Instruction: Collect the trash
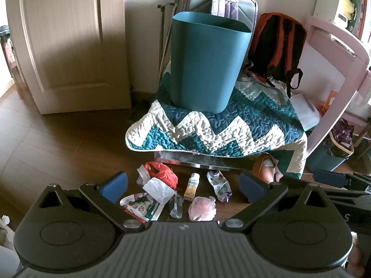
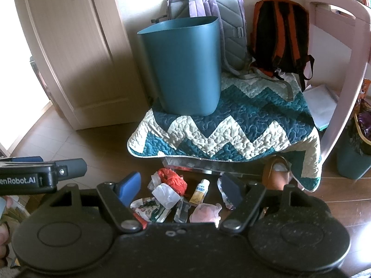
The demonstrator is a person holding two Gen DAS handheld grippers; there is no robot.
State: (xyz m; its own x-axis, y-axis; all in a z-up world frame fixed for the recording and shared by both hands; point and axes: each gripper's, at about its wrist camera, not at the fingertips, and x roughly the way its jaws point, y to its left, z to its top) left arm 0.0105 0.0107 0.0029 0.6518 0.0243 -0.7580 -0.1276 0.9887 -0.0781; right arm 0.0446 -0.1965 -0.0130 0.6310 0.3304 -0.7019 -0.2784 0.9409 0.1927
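Blue pads on my left hand-held gripper (image 1: 183,186) stand spread wide with nothing between them, and my right hand-held gripper (image 2: 183,186) is spread and empty too. I hold both level and side by side, angled down over the litter, so I judge no pick has begun. Below lie a red plastic bag (image 1: 163,173), a small bottle (image 1: 192,186) and a pink bag (image 1: 202,208) on the wooden floor (image 1: 58,139). Beyond, the teal bin (image 1: 206,69) stands upright on a quilt (image 1: 215,129), mouth up to take them.

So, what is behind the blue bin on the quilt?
Behind the blue bin, a purple-grey backpack leans on the wall; an orange-black backpack stands beside it. The bin covers the purple one's lower part. Both grippers hang open.
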